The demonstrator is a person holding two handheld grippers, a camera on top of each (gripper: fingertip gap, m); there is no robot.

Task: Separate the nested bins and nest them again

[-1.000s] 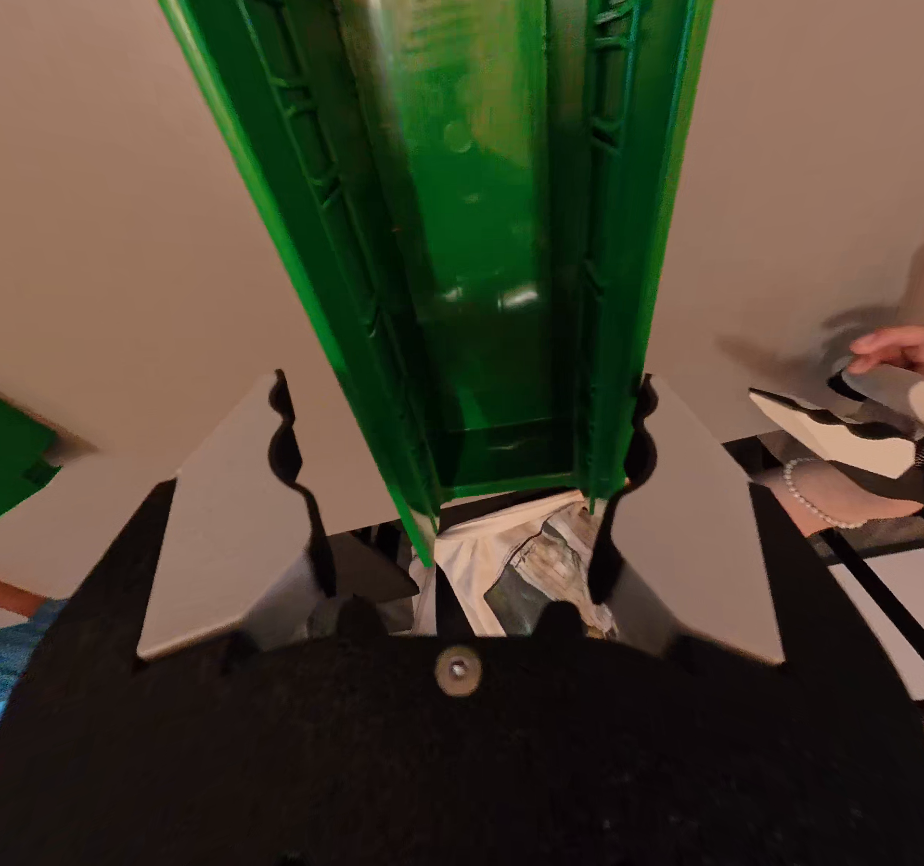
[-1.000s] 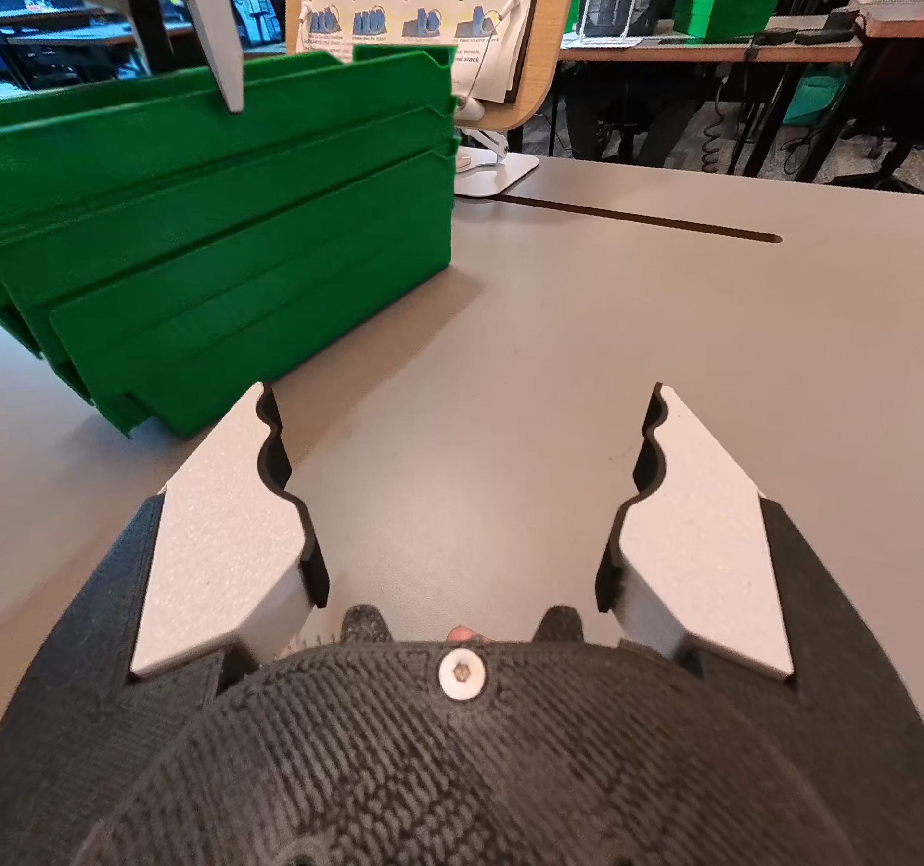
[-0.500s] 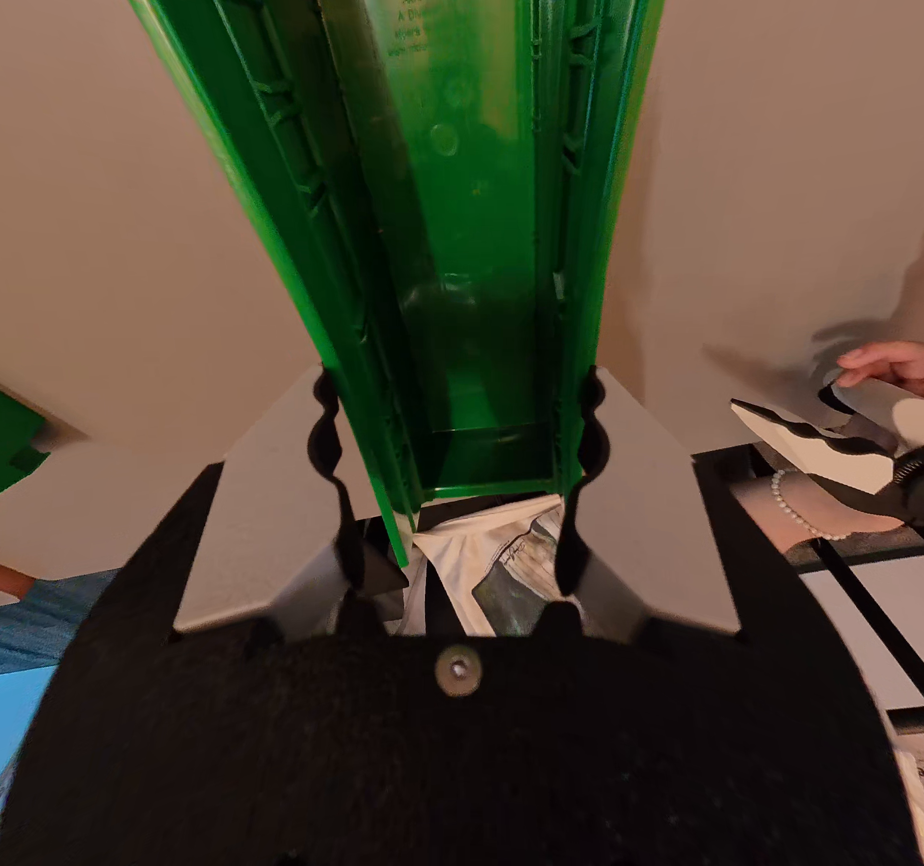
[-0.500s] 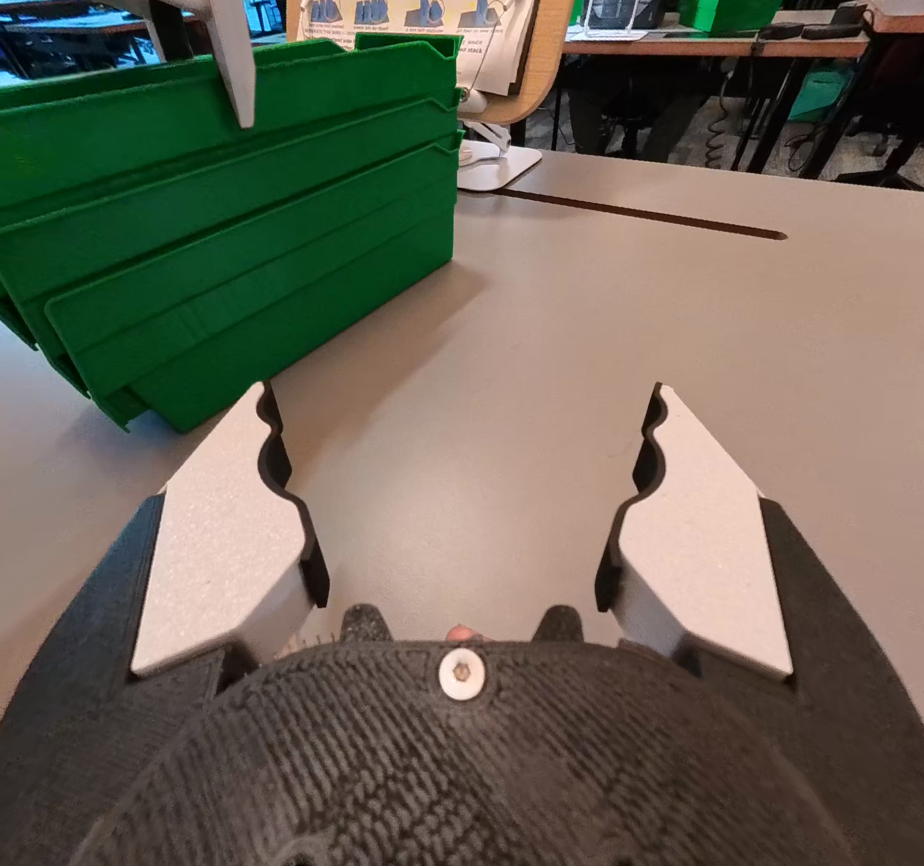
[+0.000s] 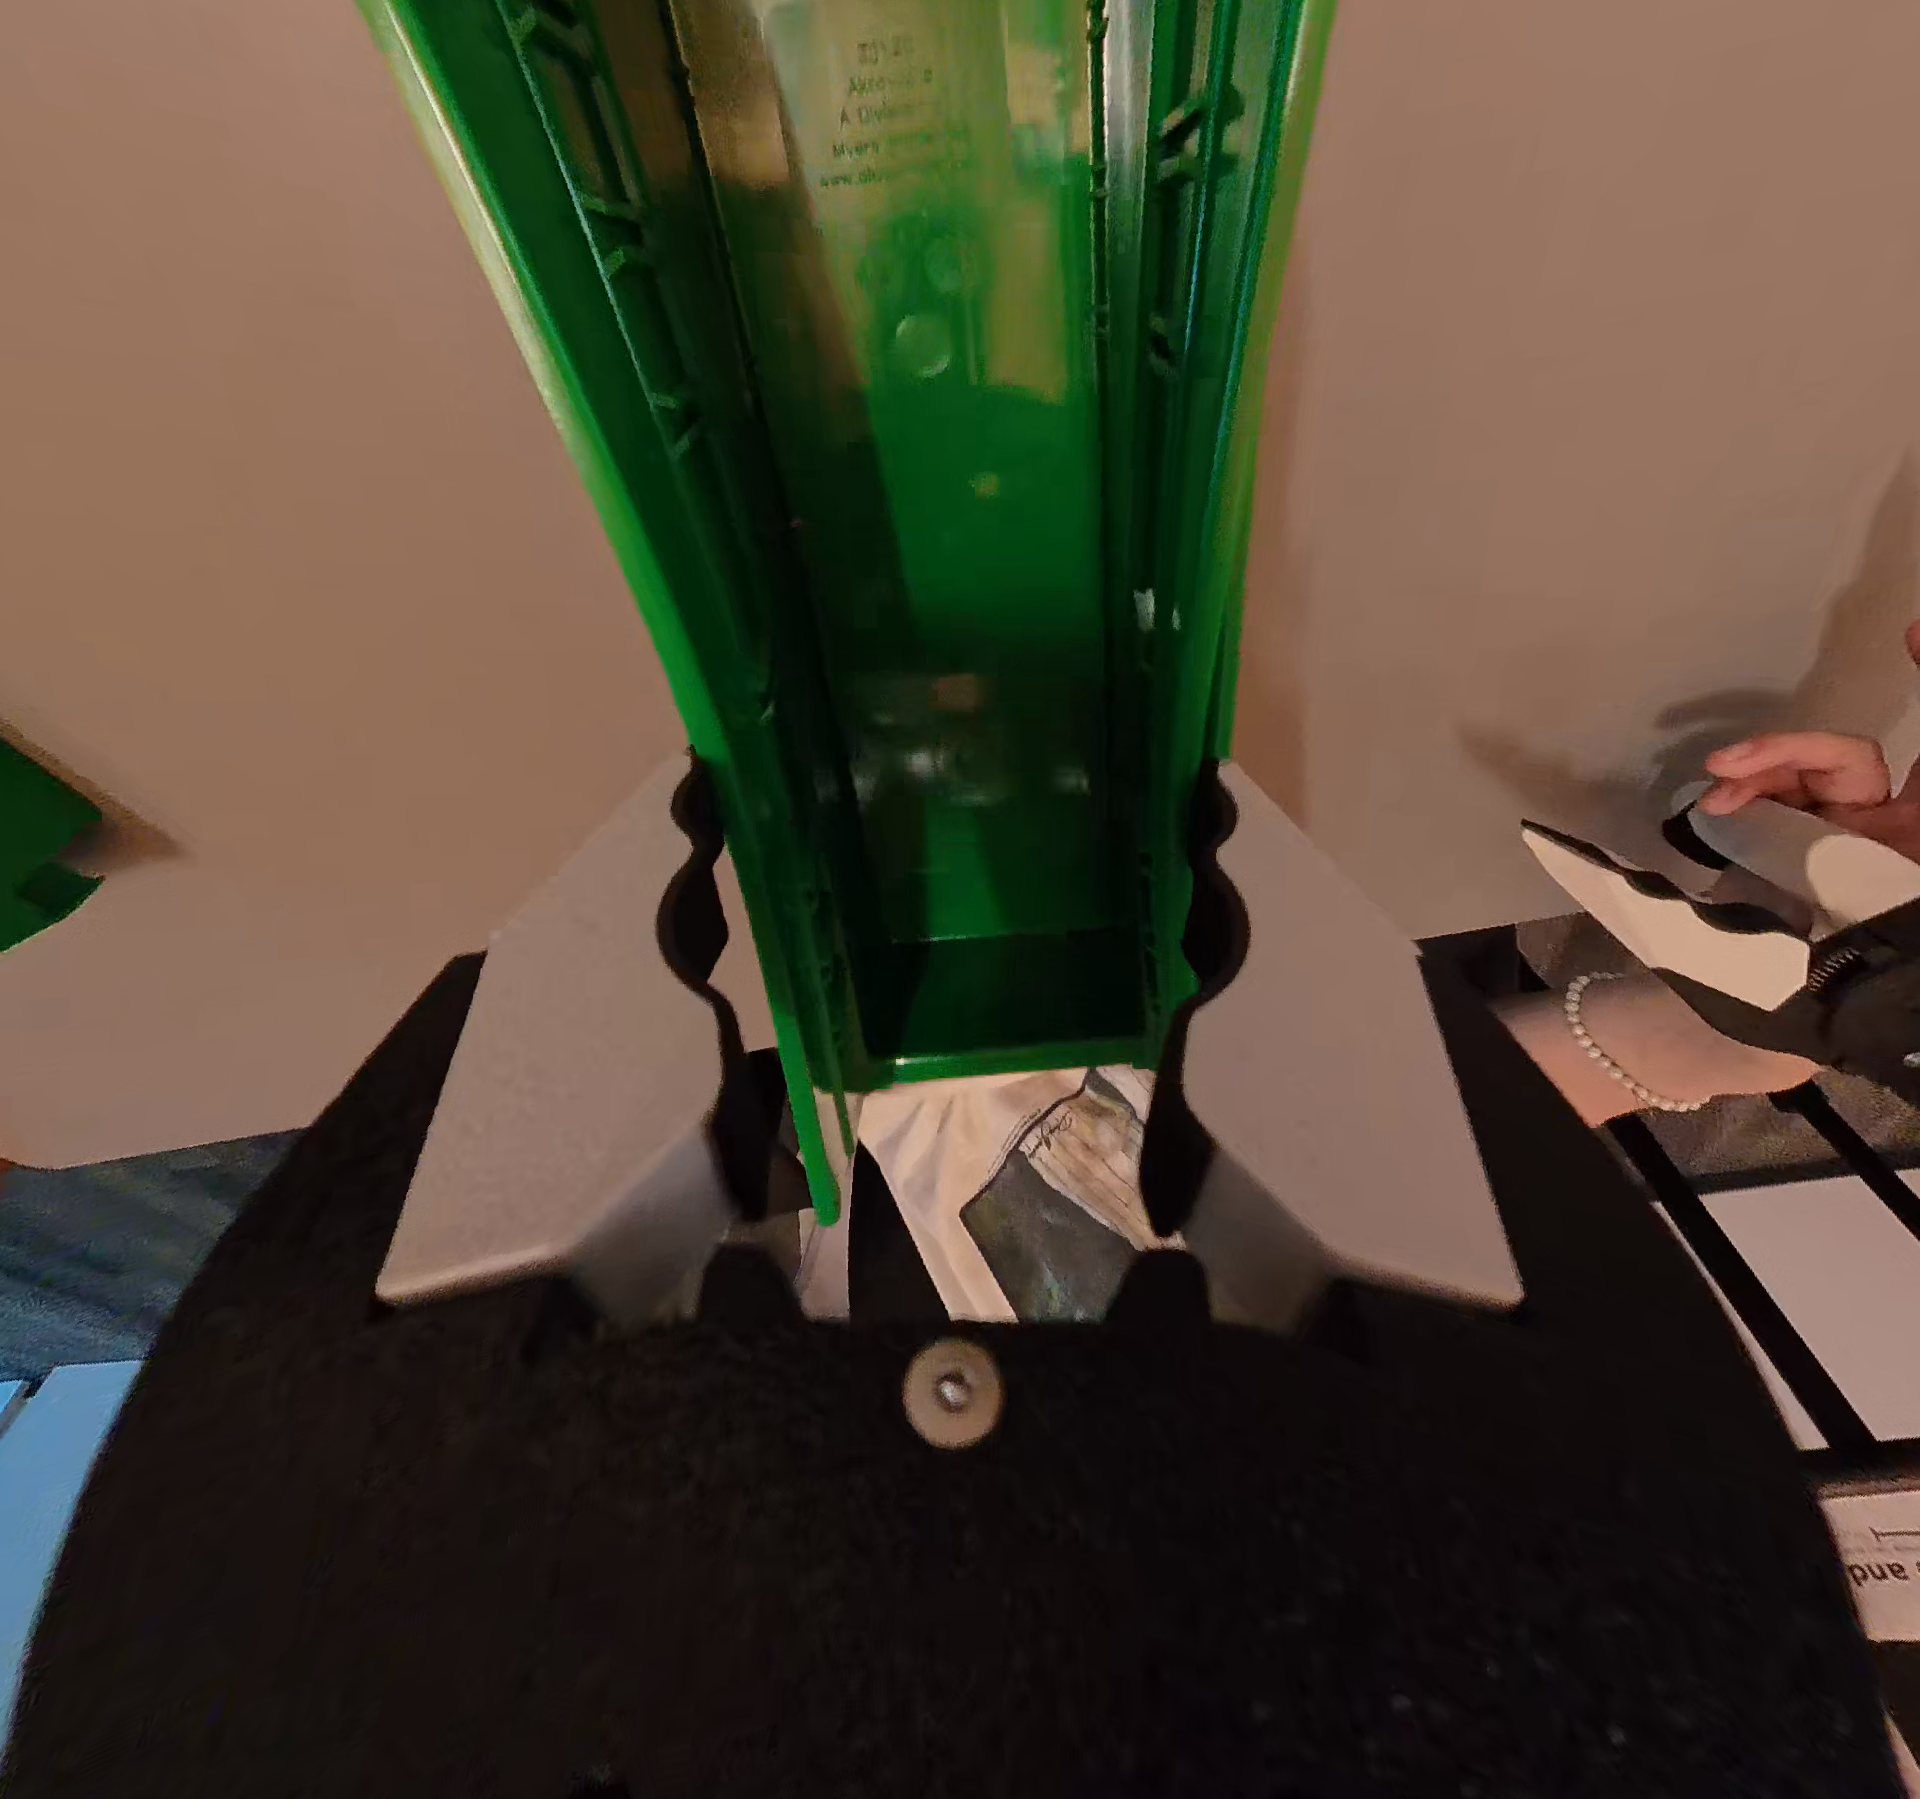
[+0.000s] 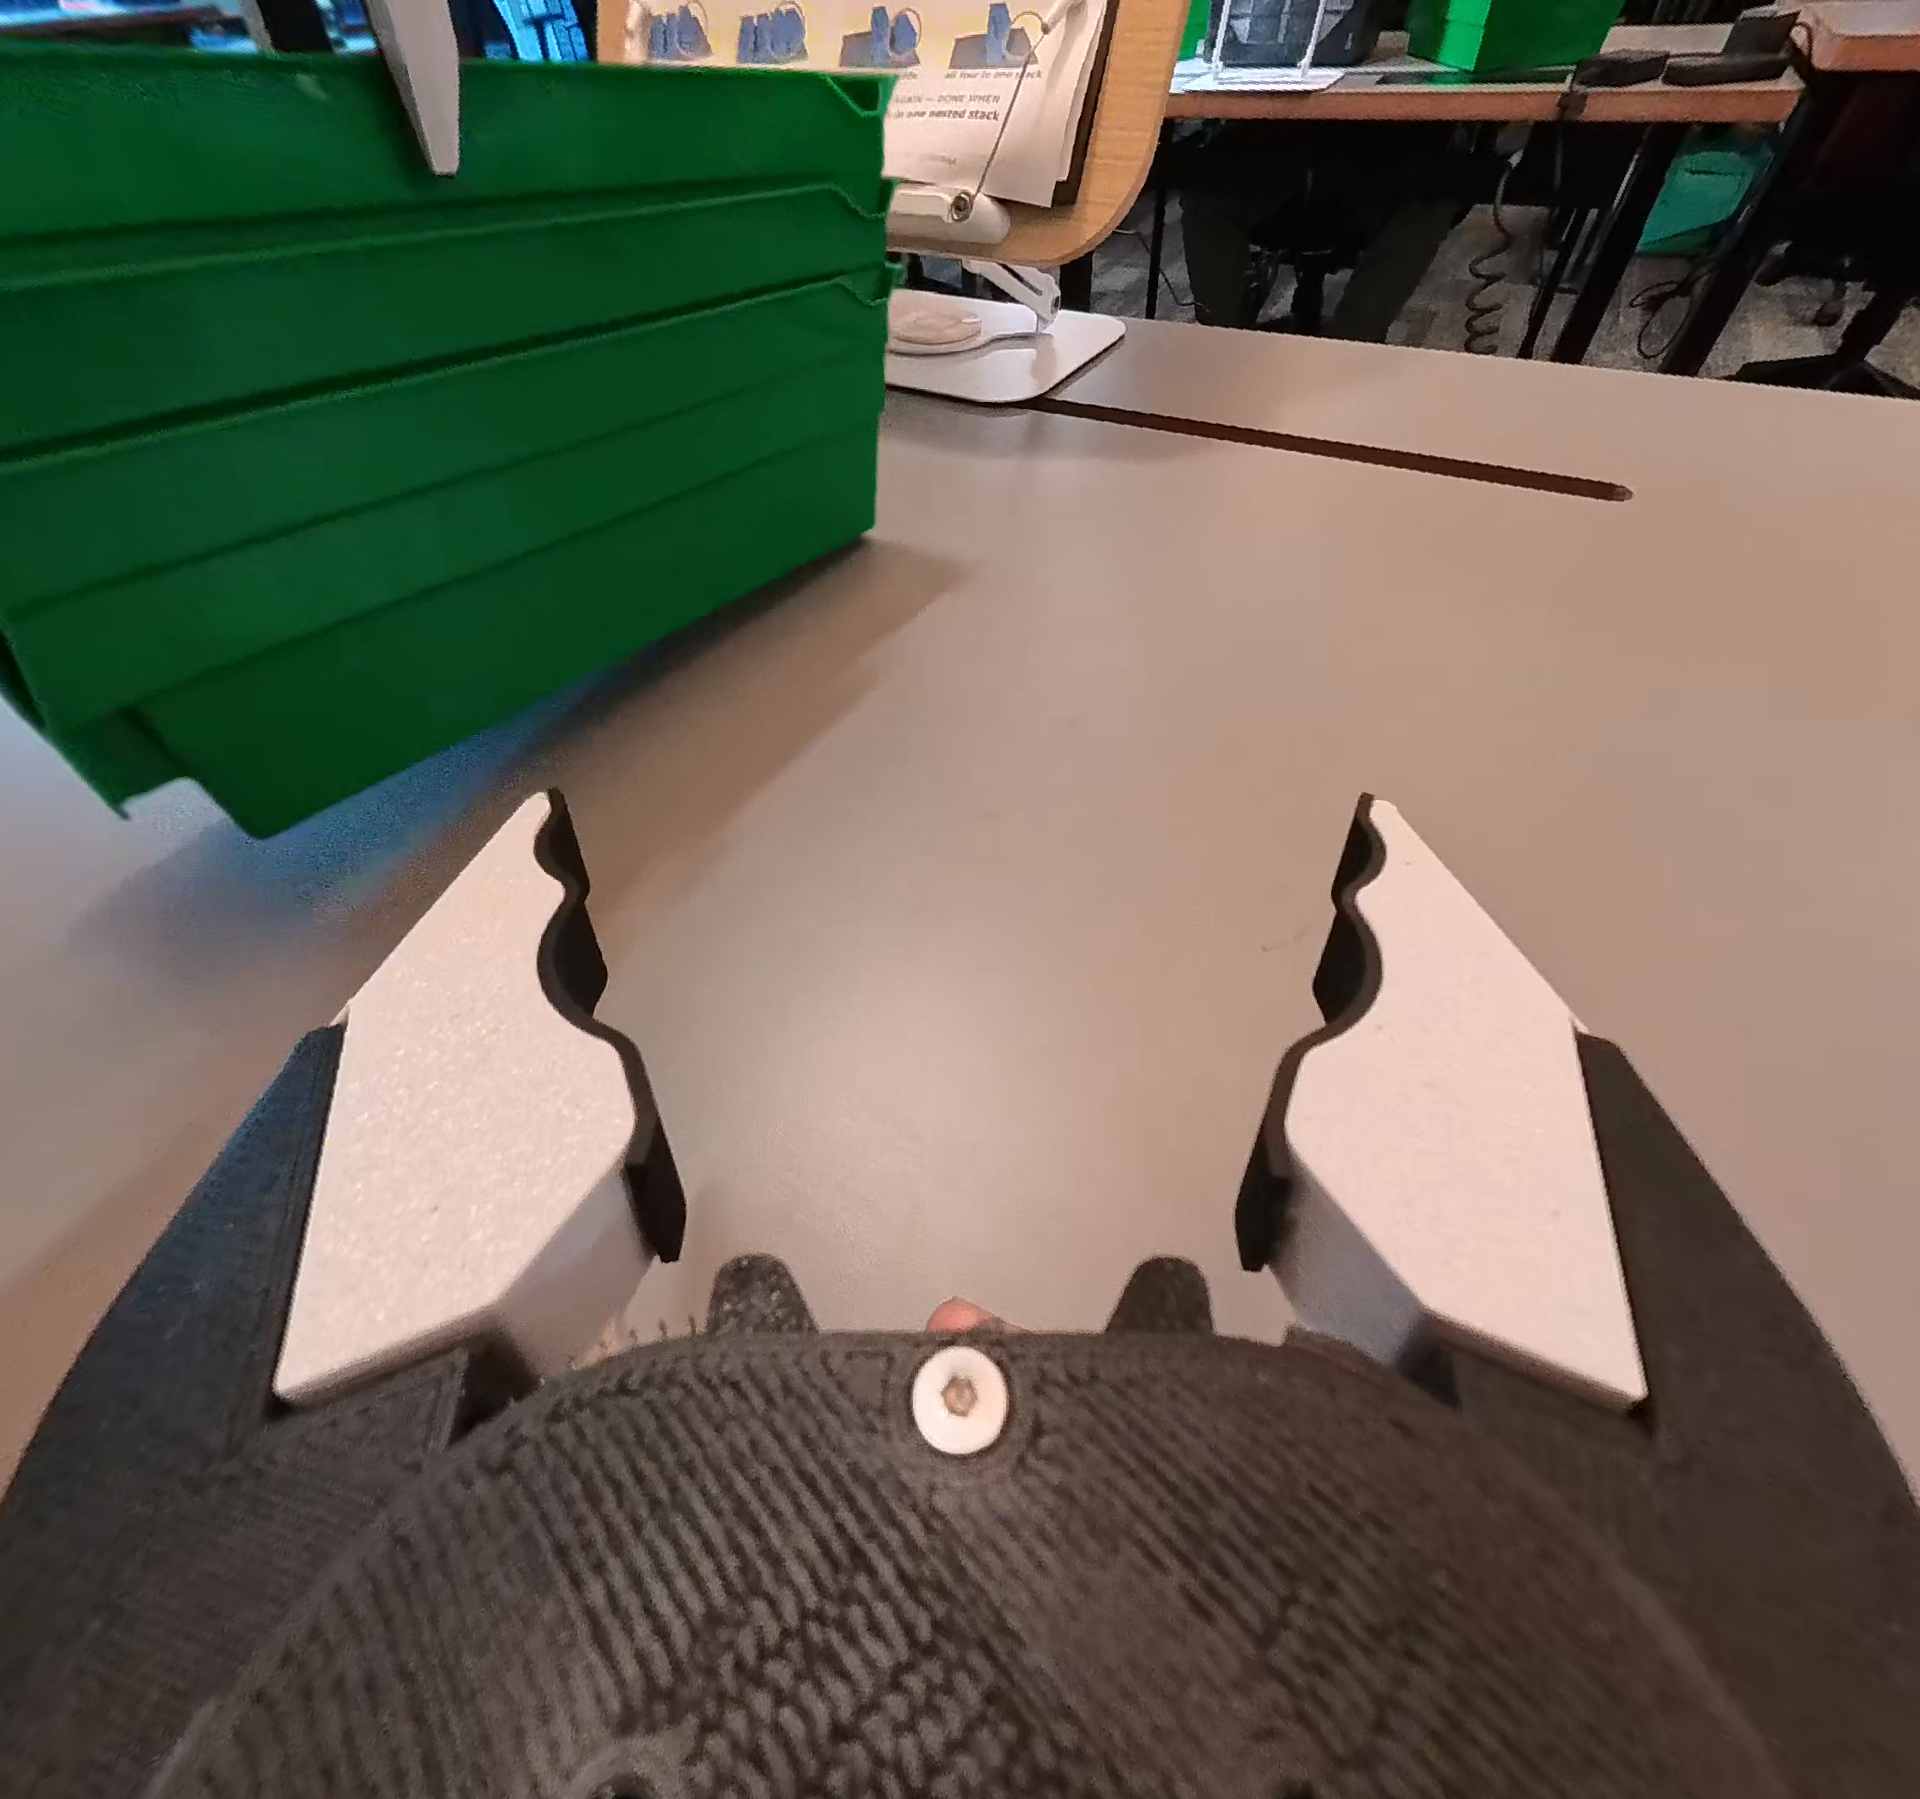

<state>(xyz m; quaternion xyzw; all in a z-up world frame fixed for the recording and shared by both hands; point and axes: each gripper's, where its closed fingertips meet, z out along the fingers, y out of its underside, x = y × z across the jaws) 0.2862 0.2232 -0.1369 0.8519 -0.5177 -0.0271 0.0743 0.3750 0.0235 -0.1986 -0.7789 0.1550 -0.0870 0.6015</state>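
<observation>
A stack of nested green bins (image 6: 436, 419) stands on the grey table (image 6: 1143, 710), at the upper left in the right wrist view. In the left wrist view I look down into the top bin (image 5: 966, 554). My left gripper (image 5: 951, 773) is shut across the near end of the stack, one finger pressed on each outer side wall. One of its fingers (image 6: 410, 35) shows over the stack's top rim in the right wrist view. My right gripper (image 6: 961, 804) is open and empty, low over the table to the right of the stack. It also shows in the left wrist view (image 5: 1662, 908), held by a hand.
An instruction board on a white stand (image 6: 883, 4) stands behind the stack. A dark slot (image 6: 1330, 450) runs across the table's far side. Another green piece (image 5: 42, 856) shows at the left edge. Other tables with green bins (image 6: 1507, 14) stand farther back.
My left gripper's fingers have closed from wide open onto the bin stack's side walls. The stack has shifted a little in the right wrist view. The right gripper has stayed open.
</observation>
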